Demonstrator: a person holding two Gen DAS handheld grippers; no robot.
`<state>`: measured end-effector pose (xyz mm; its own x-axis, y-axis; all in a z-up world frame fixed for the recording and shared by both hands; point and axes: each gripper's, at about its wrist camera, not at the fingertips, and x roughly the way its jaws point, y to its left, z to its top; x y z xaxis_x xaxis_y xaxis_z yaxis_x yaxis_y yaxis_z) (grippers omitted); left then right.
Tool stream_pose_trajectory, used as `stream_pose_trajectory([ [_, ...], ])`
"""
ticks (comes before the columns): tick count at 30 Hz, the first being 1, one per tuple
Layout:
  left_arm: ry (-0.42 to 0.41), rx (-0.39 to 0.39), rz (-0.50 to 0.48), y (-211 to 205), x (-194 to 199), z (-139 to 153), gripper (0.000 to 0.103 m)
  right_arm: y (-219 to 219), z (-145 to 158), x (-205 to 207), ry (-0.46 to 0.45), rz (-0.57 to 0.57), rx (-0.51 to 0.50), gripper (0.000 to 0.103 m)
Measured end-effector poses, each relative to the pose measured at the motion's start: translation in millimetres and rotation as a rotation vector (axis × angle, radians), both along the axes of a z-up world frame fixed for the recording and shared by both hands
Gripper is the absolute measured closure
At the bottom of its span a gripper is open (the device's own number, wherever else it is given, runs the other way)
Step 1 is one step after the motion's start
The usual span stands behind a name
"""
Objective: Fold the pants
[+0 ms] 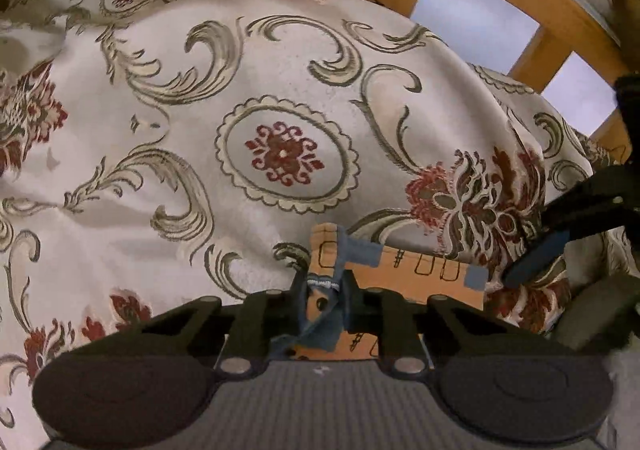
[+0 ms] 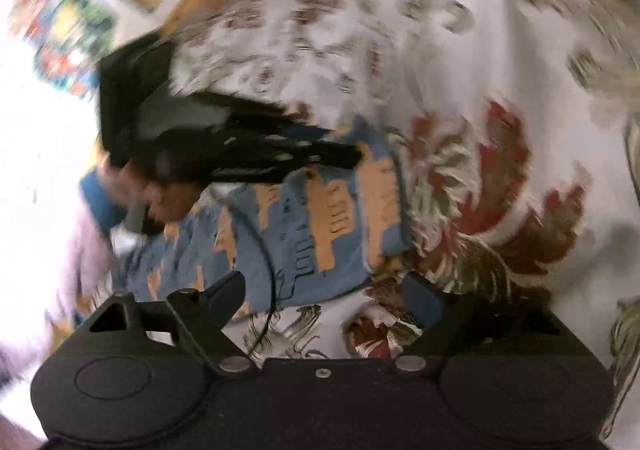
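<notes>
My left gripper [image 1: 323,300] is clamped on a bunched edge of the blue-and-orange pants [image 1: 400,270], which lie just ahead of its fingers on the floral bedspread [image 1: 280,89]. My right gripper [image 2: 320,290] has its jaws apart and holds nothing, the pants [image 2: 312,226] spread just in front of it in a smeared view. I judge a fold is under way; next the right claw needs a matching edge to grip before both carry it over.
</notes>
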<state>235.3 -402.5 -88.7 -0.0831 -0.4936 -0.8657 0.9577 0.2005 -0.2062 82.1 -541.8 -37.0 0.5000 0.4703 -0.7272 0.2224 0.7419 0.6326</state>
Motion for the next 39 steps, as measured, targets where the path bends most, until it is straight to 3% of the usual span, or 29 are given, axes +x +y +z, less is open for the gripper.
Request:
stream_pose_trajectory([
  [6, 0.072, -0.028, 0.034, 14.7, 14.5, -4.7, 0.085, -13.9, -8.2, 11.4, 0.161, -0.223, 0.089, 0.022],
  [11, 0.095, -0.055, 0.049, 24.1, 20.4, -9.2, 0.084, -8.9, -11.6, 16.6, 0.228, -0.334, 0.068, 0.022],
  [13, 0.108, -0.059, 0.058, 30.3, 22.3, -11.0, 0.084, -4.9, -13.5, 19.2, 0.239, -0.365, 0.044, 0.027],
  [16, 0.123, -0.057, 0.070, 34.2, 26.0, -12.4, 0.084, -6.3, -20.2, 17.5, 0.246, -0.404, 0.040, 0.043],
  [20, 0.136, -0.040, 0.089, 34.4, 28.8, -11.0, 0.082, -15.0, -33.2, 10.0, 0.250, -0.433, 0.086, 0.088],
  [24, 0.137, -0.013, 0.143, 3.5, 42.1, -6.8, 0.080, -16.9, -32.1, 1.4, 0.191, -0.458, 0.120, 0.092],
  [27, 0.111, -0.015, 0.196, 8.1, 45.9, 11.0, 0.070, -5.8, -16.1, 0.9, 0.113, -0.405, 0.022, 0.092],
  [30, 0.120, -0.024, 0.252, 18.2, 52.2, 36.0, 0.060, 19.7, 6.0, 3.9, 0.016, -0.289, -0.163, 0.092],
  [35, 0.268, -0.037, 0.316, 39.4, 67.1, 67.5, 0.046, 80.8, 34.0, 4.5, -0.153, -0.076, -0.495, 0.092],
  [39, 0.349, 0.015, 0.328, 36.2, 57.2, 77.4, 0.040, 115.1, 39.1, 4.1, -0.225, 0.051, -0.663, 0.092],
])
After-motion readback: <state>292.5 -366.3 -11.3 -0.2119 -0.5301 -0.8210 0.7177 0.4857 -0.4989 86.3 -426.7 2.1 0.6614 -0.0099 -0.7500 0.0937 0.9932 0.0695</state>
